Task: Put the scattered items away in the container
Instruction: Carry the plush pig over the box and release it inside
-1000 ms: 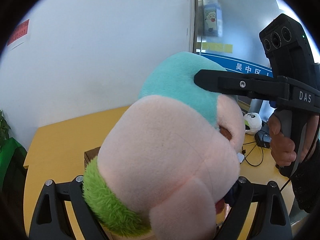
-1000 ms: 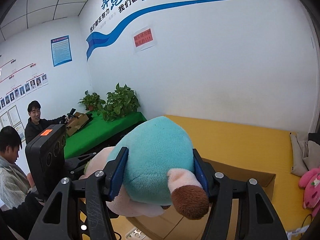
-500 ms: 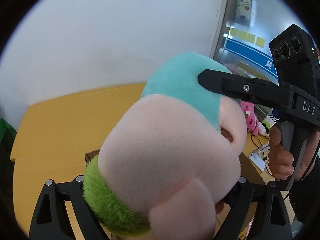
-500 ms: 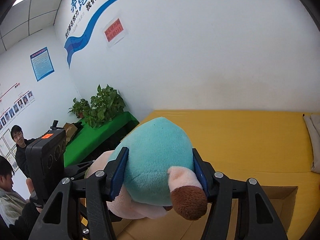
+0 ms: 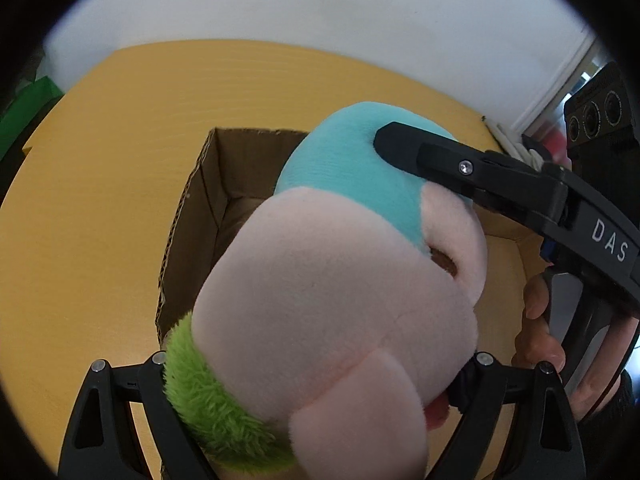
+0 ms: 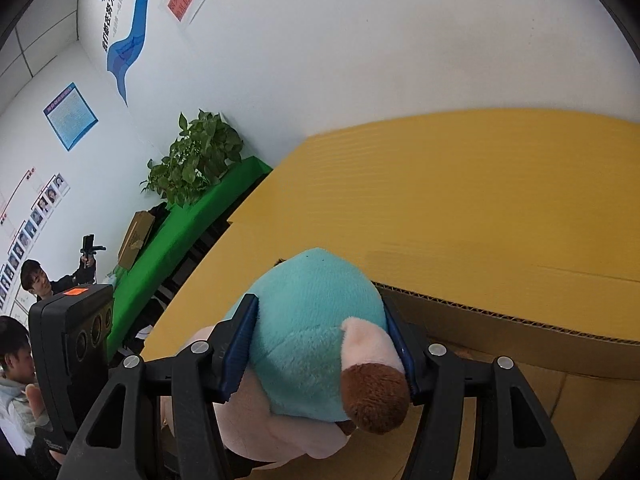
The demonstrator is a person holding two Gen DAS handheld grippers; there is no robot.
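White "DAS" lettering on right gripper (image 5: 404,152)

The plush toy (image 5: 332,292) hangs above the open cardboard box (image 5: 188,216), which stands on the desk (image 5: 100,184). The left tool (image 5: 320,380) holds its lower body, the right tool (image 6: 320,344) its head.

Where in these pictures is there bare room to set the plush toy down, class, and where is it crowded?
Free: the cardboard box floor near its left wall looks bare; the yellow table left of and behind the box is bare too. Crowded: over the box's near right side, where the plush toy, the left tool and the right tool bunch together.
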